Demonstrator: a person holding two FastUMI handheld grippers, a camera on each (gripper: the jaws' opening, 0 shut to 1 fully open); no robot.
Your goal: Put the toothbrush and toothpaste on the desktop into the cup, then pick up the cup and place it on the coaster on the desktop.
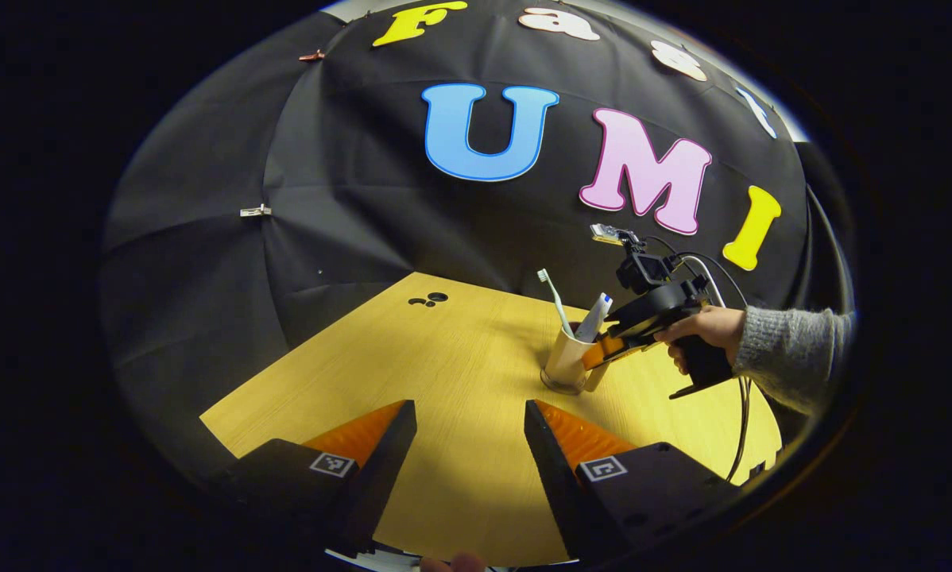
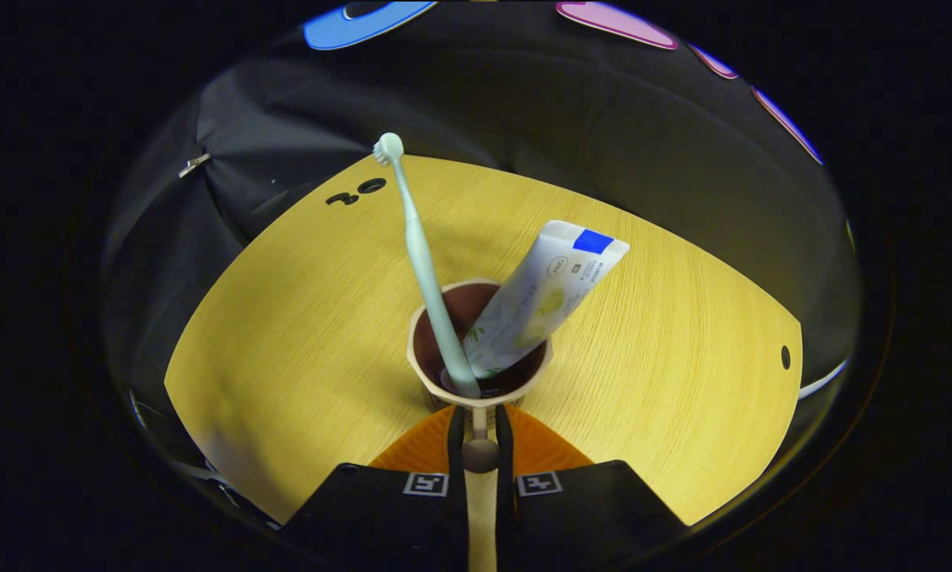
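Note:
A beige cup [image 1: 565, 357] with a dark inside stands upright on the wooden table [image 1: 460, 349], right of centre. A pale toothbrush [image 1: 554, 298] and a white toothpaste tube [image 1: 595, 314] lean inside it. A thin greyish disc [image 1: 562, 388] shows under its foot, which may be the coaster. My right gripper [image 1: 595, 355] reaches in from the right. In the right gripper view, my right gripper [image 2: 480, 417] is shut on the cup's handle [image 2: 480, 437] below the cup's rim [image 2: 424, 373], with the toothbrush [image 2: 420, 246] and tube [image 2: 547, 286] sticking up. My left gripper [image 1: 470, 407] is open and holds nothing, well short of the cup.
A person's hand and grey sleeve [image 1: 794, 349] hold the right gripper, and a cable [image 1: 742, 413] hangs from it. Small black holes [image 1: 428, 299] mark the table's far corner. Another hole [image 2: 785, 357] lies near its right edge. Black cloth walls close in behind.

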